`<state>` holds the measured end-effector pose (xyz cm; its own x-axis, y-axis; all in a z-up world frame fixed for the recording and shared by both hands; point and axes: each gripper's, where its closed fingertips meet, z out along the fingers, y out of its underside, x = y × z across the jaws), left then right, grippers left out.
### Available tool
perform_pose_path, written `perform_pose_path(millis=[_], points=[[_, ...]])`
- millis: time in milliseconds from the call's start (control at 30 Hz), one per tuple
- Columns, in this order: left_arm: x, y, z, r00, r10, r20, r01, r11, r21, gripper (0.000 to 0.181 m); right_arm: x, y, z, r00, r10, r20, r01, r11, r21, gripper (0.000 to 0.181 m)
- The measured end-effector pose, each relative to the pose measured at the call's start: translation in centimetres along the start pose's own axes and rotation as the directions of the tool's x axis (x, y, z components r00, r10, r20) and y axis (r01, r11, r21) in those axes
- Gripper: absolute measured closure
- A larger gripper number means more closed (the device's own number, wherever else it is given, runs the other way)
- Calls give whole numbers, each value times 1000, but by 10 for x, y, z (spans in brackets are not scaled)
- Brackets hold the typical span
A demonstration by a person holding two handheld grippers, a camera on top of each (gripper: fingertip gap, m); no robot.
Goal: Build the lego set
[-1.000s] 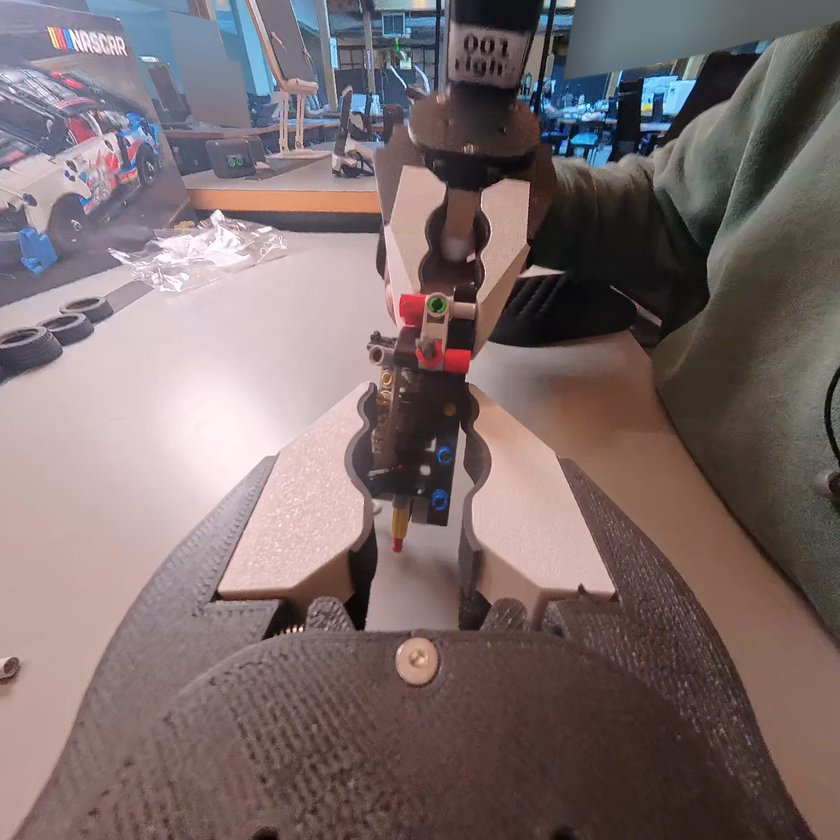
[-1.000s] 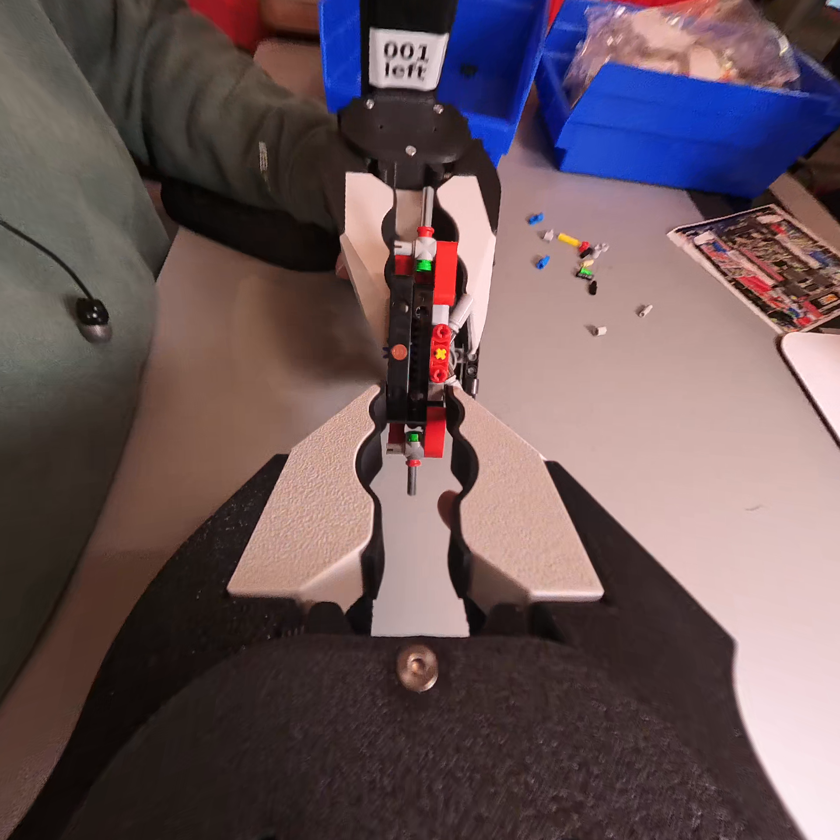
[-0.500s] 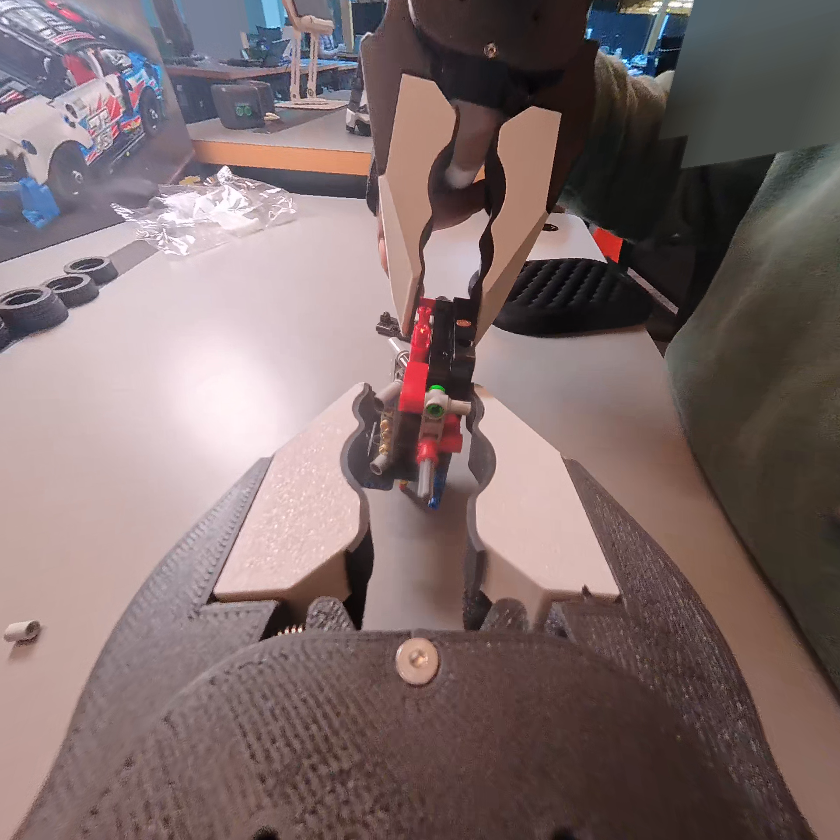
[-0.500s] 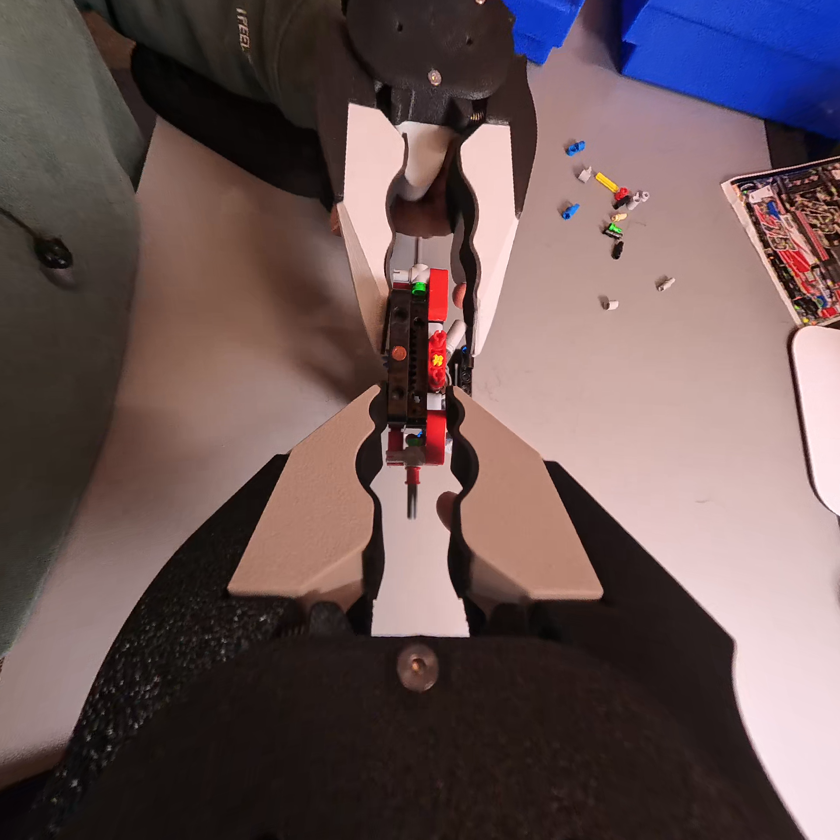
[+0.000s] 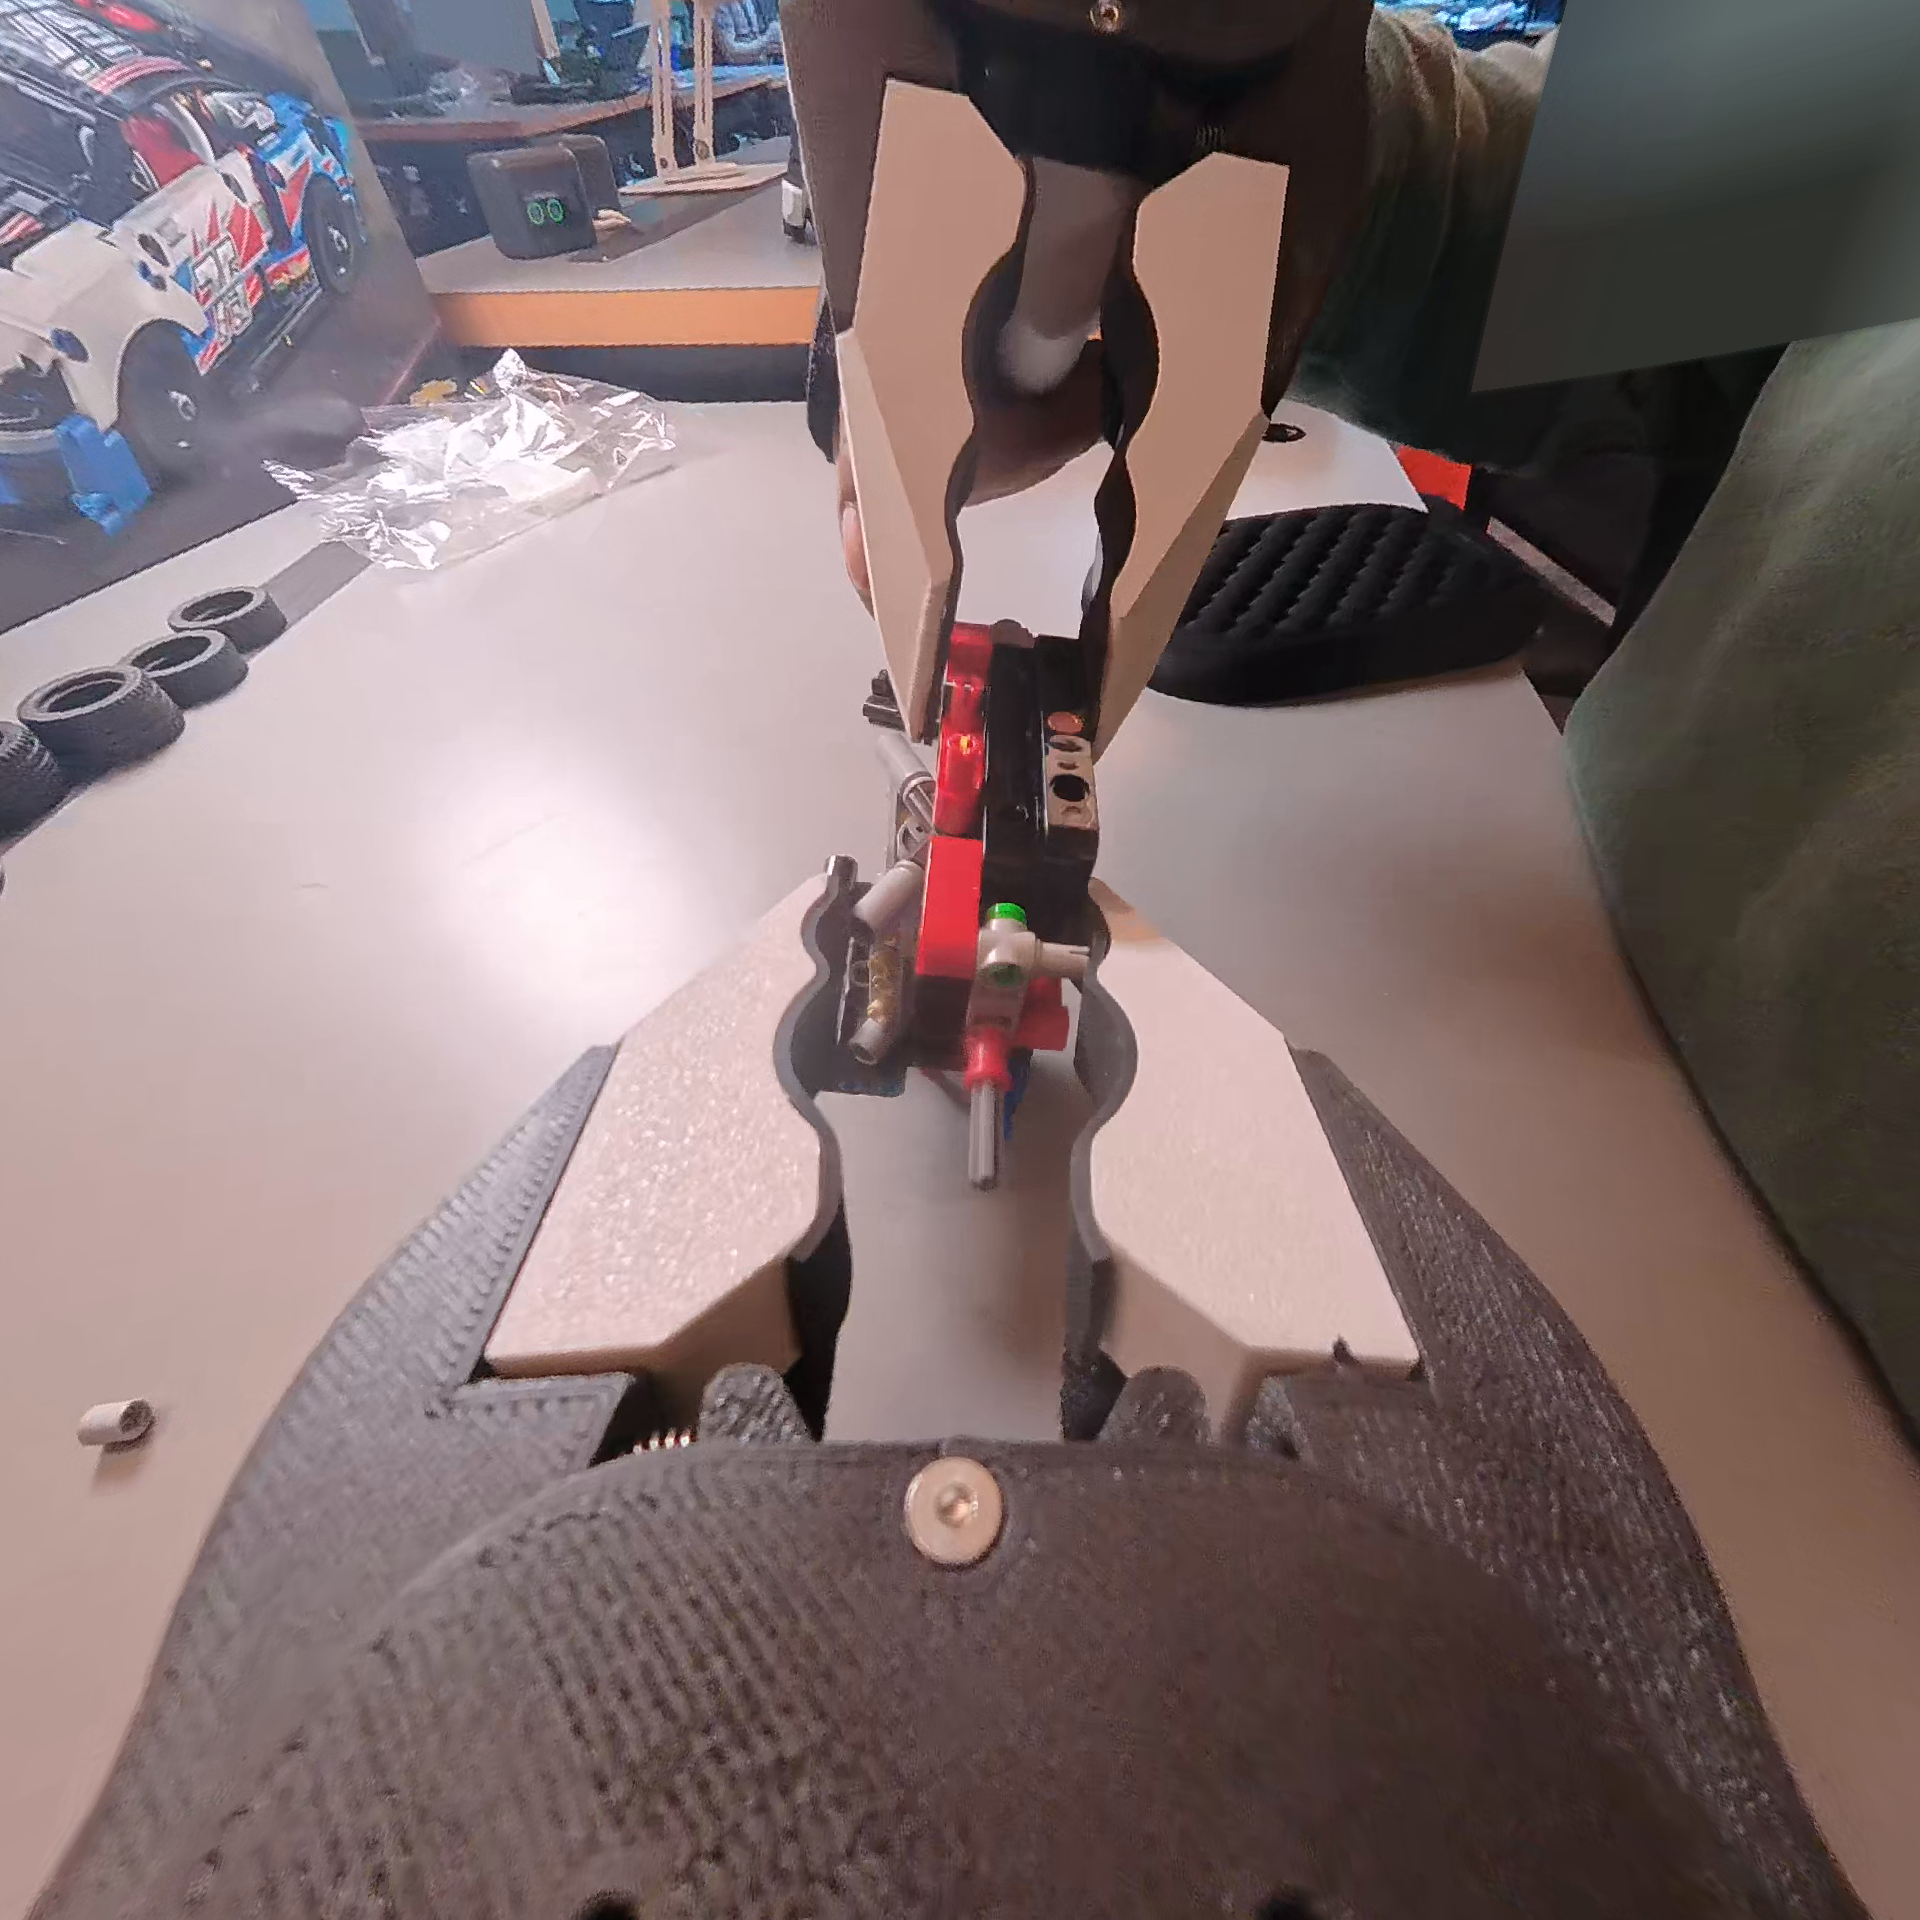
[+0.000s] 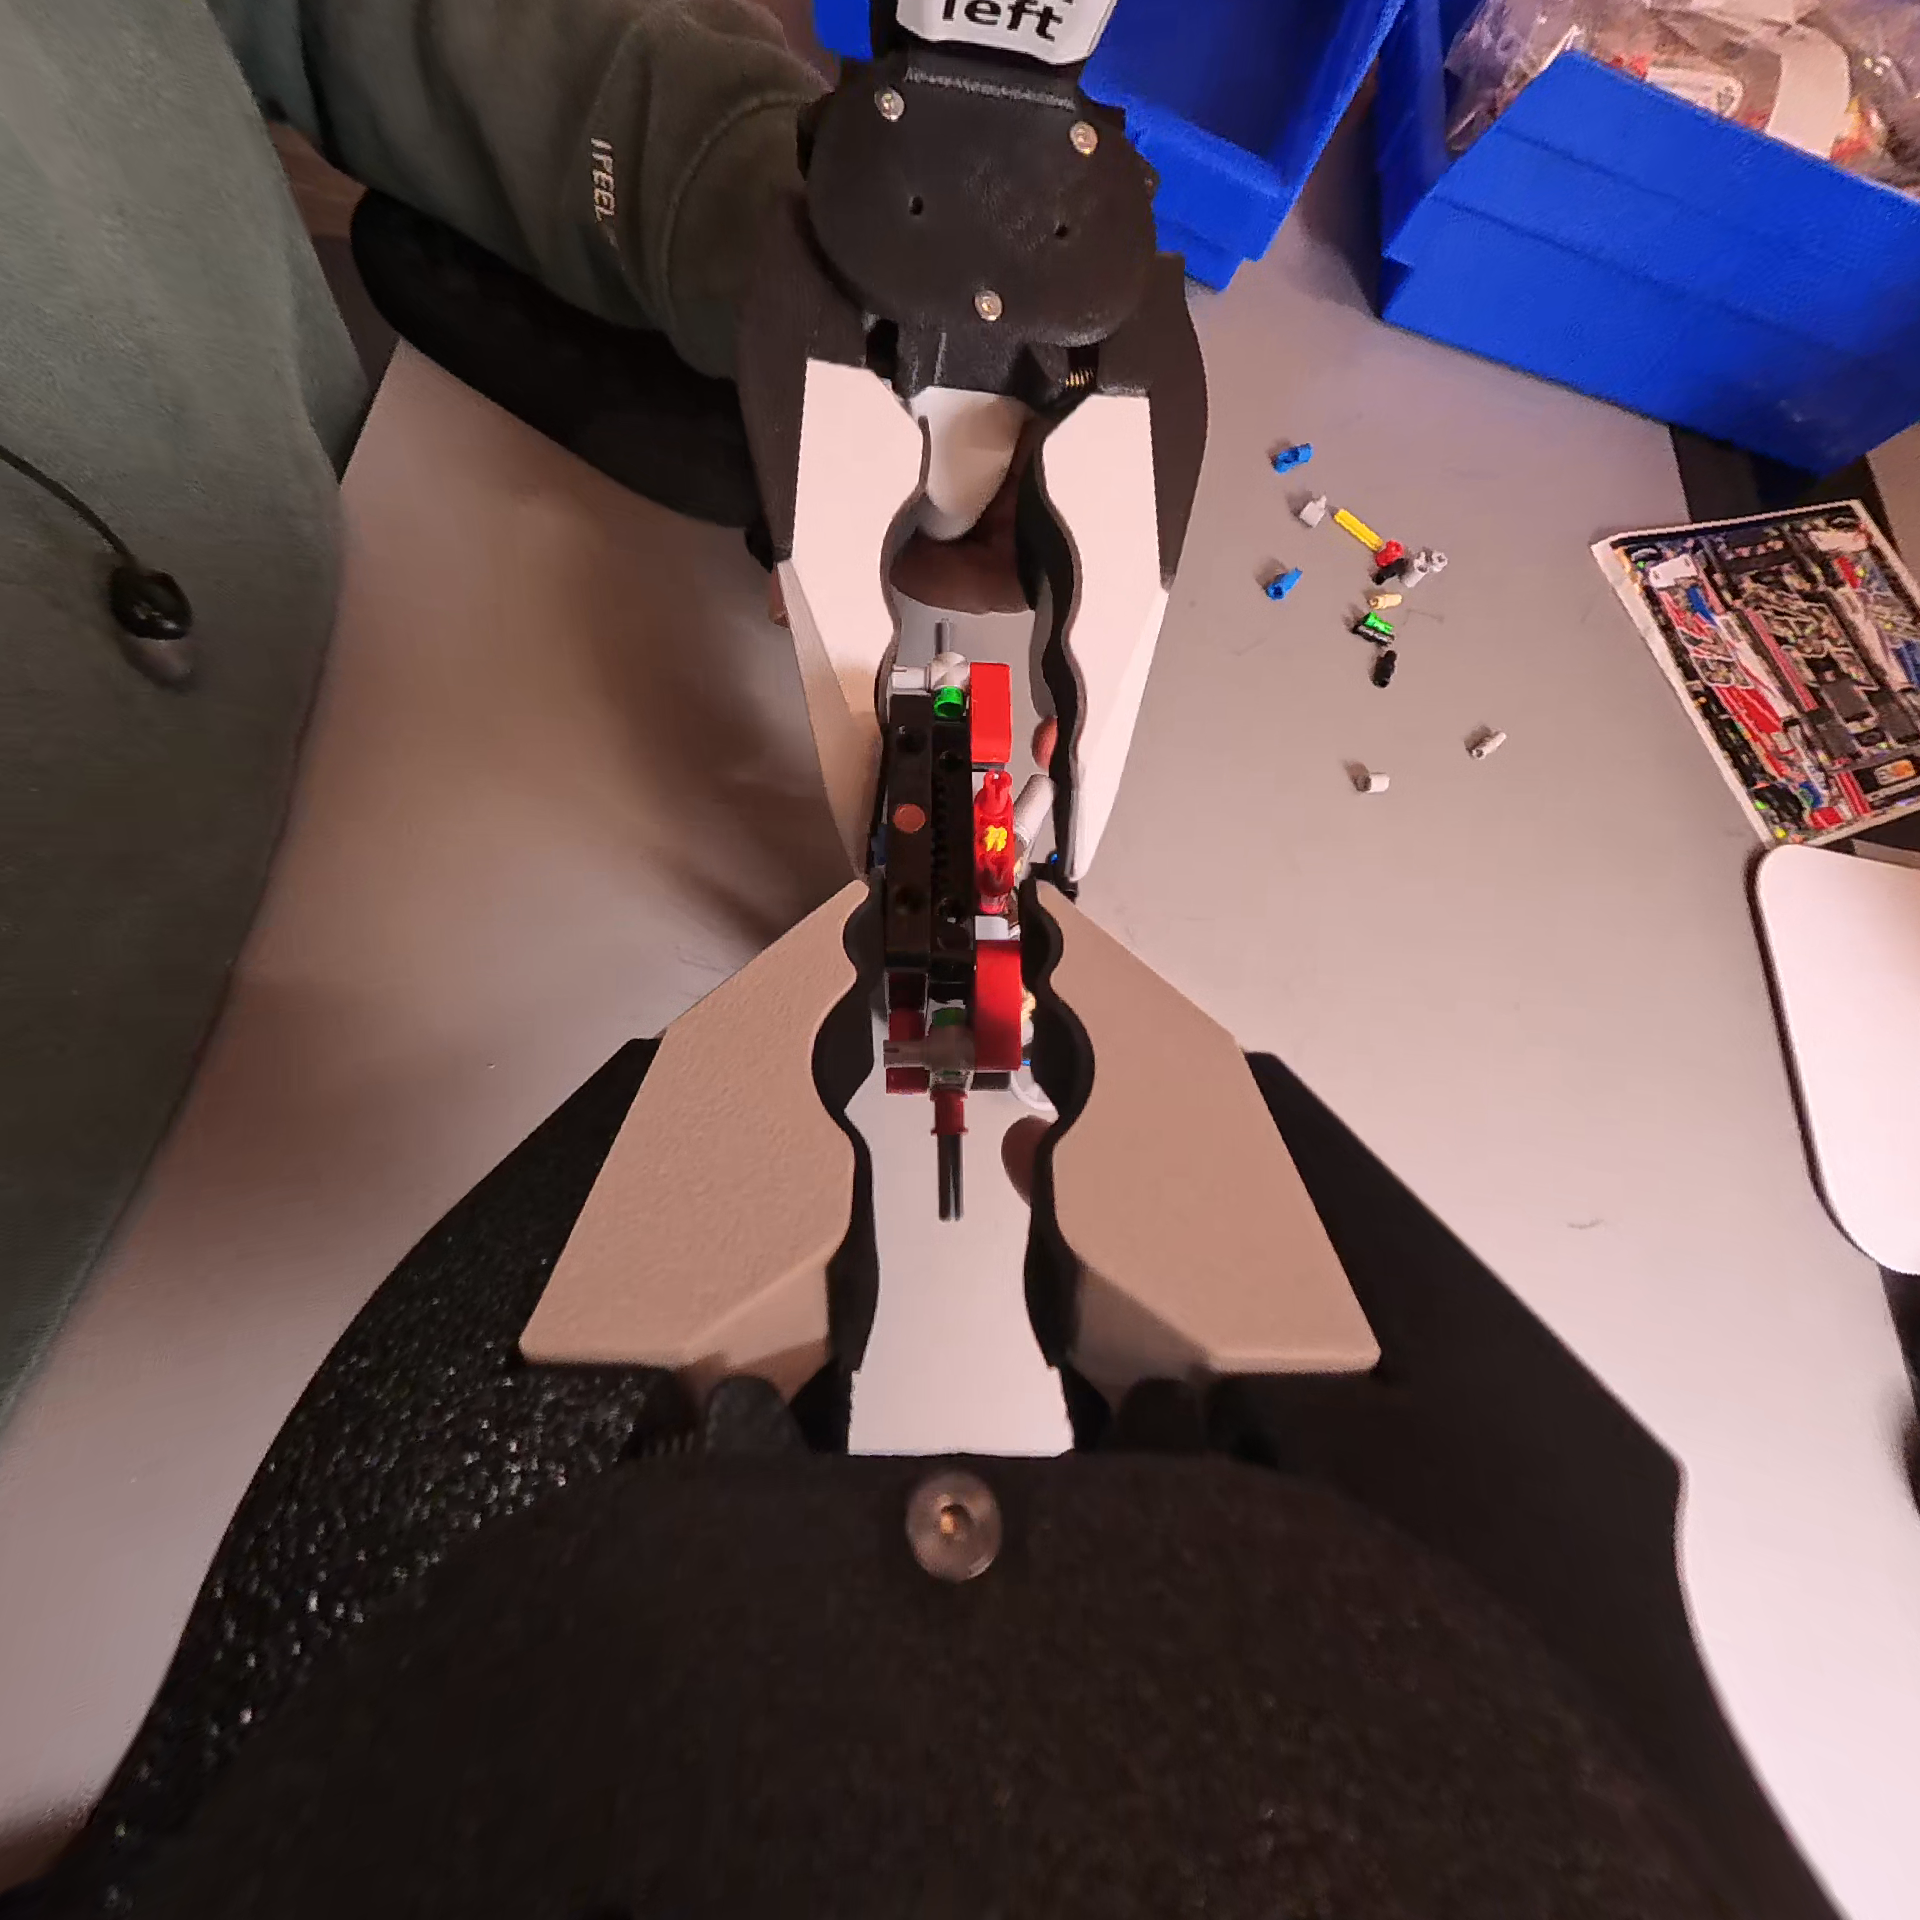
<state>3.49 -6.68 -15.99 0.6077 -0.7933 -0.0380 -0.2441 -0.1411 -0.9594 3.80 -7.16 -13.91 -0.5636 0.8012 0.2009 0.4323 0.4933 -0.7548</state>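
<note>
Lego assembly (image 5: 1003,862) lengthwise between left gripper (image 5: 961,940) and right gripper (image 6: 951,951) (both clamped on it), axles outward.

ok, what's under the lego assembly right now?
Bare grey table shows beneath the lego assembly, held at both ends by the left tongs and right tongs. Its underside is hidden.

Writing shows in four places. A white label (image 6: 1000,19) sits on top of the left claw (image 6: 961,862). The green sleeve (image 6: 582,156) carries small pale letters. The set's box (image 5: 177,260) shows a car with printed numbers. The booklet (image 6: 1777,665) has print too small to read.
</note>
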Motion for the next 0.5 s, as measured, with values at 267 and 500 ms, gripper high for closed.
perform_pose_path(millis=[267, 500], points=[[-3, 0, -1, 1000, 11, 25, -11, 1000, -5, 142, 8, -1, -14, 1000, 26, -17, -26, 999, 37, 149], [-5, -1, 1, 999, 10, 45, -10, 1000, -5, 142, 39, 109, -78, 946, 253, -204, -297, 928, -224, 147]])
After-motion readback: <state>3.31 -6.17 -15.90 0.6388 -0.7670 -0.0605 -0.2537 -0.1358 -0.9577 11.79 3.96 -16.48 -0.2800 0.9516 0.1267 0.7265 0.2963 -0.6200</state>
